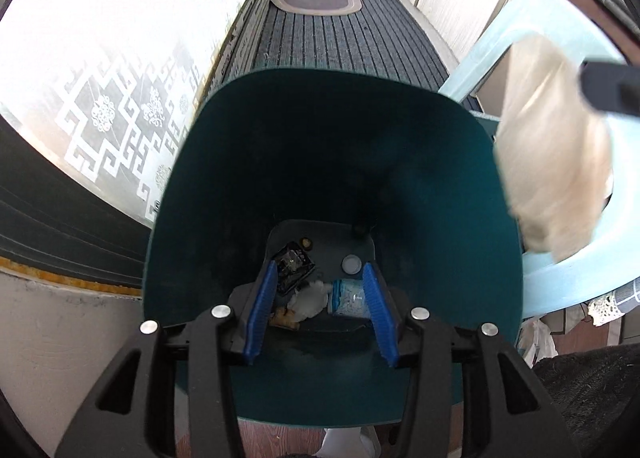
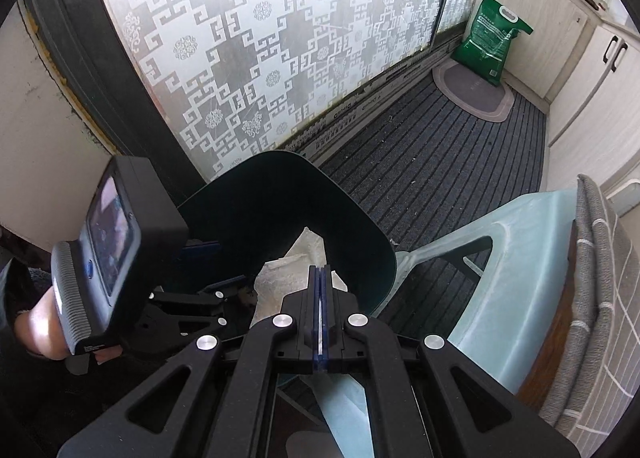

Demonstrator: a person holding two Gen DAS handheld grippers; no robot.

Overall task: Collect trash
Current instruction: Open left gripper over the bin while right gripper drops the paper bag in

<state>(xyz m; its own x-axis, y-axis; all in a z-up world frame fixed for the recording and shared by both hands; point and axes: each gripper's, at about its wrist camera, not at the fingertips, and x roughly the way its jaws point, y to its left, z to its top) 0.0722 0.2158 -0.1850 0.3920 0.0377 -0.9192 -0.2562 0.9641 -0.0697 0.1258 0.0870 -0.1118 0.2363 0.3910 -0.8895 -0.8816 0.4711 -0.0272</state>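
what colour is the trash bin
Dark teal trash bin, clearest in the left wrist view.

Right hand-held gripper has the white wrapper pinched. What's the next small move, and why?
Probably carry it left over the bin's mouth, then open. The right hand-held gripper is shut on the white wrapper, which hangs beside the teal bin, outside its rim. The left hand-held gripper is open over trash already inside.

A crumpled white tissue [image 1: 556,154] is held up beside the dark teal bin [image 1: 224,178], where wrappers and paper scraps [image 1: 310,298] are seen lying at the bottom.
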